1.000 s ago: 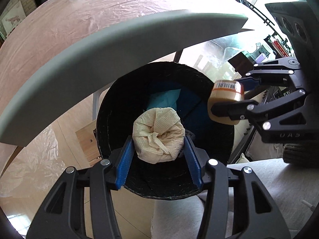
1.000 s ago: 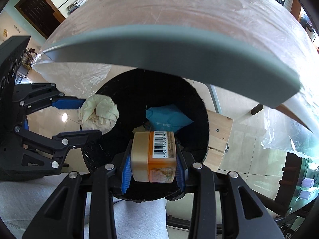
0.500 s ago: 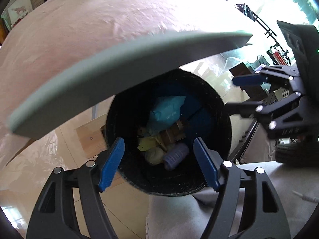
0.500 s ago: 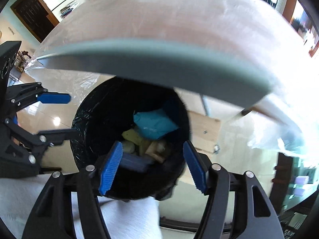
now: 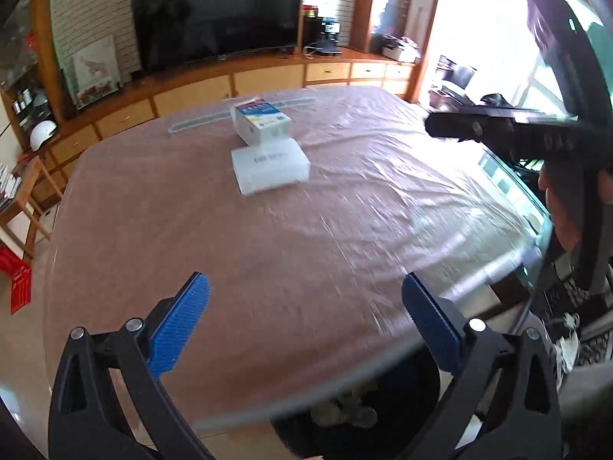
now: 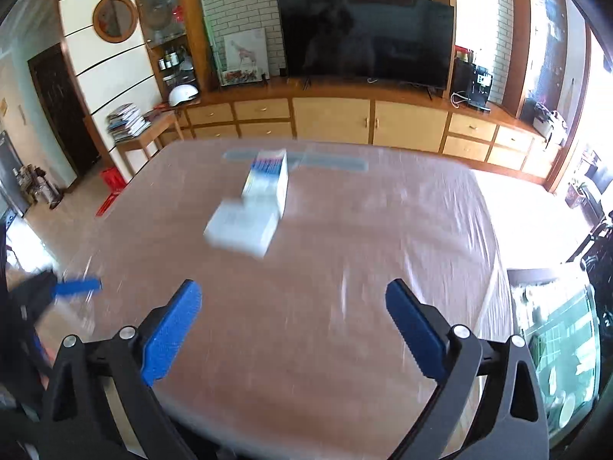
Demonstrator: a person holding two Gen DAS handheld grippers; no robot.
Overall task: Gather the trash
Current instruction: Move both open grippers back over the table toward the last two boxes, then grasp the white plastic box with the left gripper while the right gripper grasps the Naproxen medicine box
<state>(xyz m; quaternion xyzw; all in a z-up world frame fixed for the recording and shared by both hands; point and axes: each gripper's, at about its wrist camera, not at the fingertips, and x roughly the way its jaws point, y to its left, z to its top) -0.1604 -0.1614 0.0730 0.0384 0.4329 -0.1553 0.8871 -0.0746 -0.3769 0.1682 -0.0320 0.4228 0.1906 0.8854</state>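
Note:
My left gripper (image 5: 304, 320) is open and empty above the near edge of the table (image 5: 268, 237). My right gripper (image 6: 293, 324) is open and empty, also raised over the table (image 6: 345, 268). The black trash bin (image 5: 356, 418) shows below the table edge in the left wrist view, with crumpled trash (image 5: 345, 408) inside. The right gripper's body (image 5: 536, 134) shows blurred at the right of the left wrist view. A blue fingertip (image 6: 78, 286) of the left gripper shows blurred at the left of the right wrist view.
A white flat box (image 5: 270, 166) (image 6: 241, 228) lies mid-table with a taller printed carton (image 5: 262, 122) (image 6: 268, 182) behind it. A TV (image 6: 364, 38) and wooden cabinets (image 6: 345, 122) line the far wall. A small side table with magazines (image 6: 130, 122) stands at the left.
Both grippers let go of their trash, the paper wad and the orange jar, into the bin, then lifted from the bin to above the tabletop. Both views are motion-blurred.

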